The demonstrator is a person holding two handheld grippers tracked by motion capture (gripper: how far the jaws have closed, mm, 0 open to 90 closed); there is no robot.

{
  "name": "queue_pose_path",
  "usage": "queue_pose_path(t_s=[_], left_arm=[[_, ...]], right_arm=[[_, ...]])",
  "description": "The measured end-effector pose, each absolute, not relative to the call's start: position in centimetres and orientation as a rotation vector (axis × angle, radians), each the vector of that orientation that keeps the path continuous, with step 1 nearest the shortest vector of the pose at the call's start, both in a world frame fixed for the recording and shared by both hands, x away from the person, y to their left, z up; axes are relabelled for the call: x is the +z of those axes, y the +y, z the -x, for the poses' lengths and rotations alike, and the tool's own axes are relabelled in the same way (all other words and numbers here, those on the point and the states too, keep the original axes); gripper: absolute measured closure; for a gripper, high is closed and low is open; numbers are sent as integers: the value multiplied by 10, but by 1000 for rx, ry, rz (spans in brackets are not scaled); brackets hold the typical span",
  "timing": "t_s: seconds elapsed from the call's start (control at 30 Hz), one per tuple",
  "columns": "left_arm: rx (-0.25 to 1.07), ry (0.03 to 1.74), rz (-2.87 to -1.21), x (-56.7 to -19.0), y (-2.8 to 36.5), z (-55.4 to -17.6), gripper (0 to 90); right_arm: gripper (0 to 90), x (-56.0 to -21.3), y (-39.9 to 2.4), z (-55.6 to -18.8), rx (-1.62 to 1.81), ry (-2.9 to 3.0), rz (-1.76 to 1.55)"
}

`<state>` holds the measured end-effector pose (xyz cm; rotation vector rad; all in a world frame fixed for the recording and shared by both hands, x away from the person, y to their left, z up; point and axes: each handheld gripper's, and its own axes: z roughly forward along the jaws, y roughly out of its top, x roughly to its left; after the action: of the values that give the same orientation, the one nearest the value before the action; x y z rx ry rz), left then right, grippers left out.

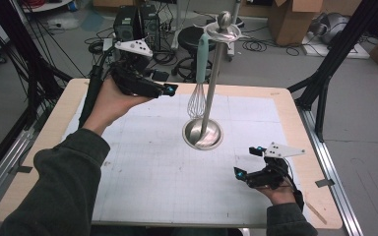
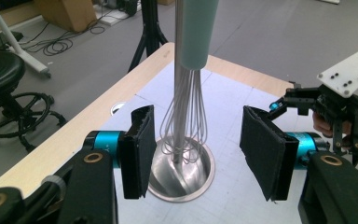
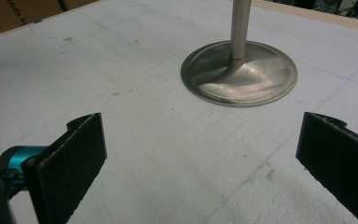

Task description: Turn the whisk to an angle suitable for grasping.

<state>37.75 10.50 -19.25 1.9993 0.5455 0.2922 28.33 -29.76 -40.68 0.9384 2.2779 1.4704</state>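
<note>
A steel utensil stand (image 1: 203, 133) rises from a round base in the middle of the white mat. From its top disc hangs a whisk (image 1: 197, 96) with a pale teal handle, its wires just above the base. My left gripper (image 1: 168, 90) is held up at the whisk's left, pointing at it, a short gap away. In the left gripper view the gripper (image 2: 196, 114) is open, and the whisk (image 2: 185, 119) hangs beyond the pads (image 2: 139, 149), untouched. My right gripper (image 1: 248, 161) rests low at the front right, open and empty (image 3: 203, 121), facing the stand's base (image 3: 240, 74).
The white gridded mat (image 1: 152, 167) covers a wooden table (image 1: 295, 123). Behind the table stand a black stool (image 1: 192, 37), computer towers (image 1: 138, 22) and cardboard boxes (image 1: 295, 19). Black frame legs (image 1: 325, 73) flank the right side, and cables lie on the floor.
</note>
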Motion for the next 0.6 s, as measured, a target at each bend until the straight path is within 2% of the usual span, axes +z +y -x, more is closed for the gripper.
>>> queue_pose_path(t_s=[0.6], left_arm=[[276,588,-1975,-226,137,-362,360]], right_arm=[[6,-405,-298,-279,1446,2256,-955]])
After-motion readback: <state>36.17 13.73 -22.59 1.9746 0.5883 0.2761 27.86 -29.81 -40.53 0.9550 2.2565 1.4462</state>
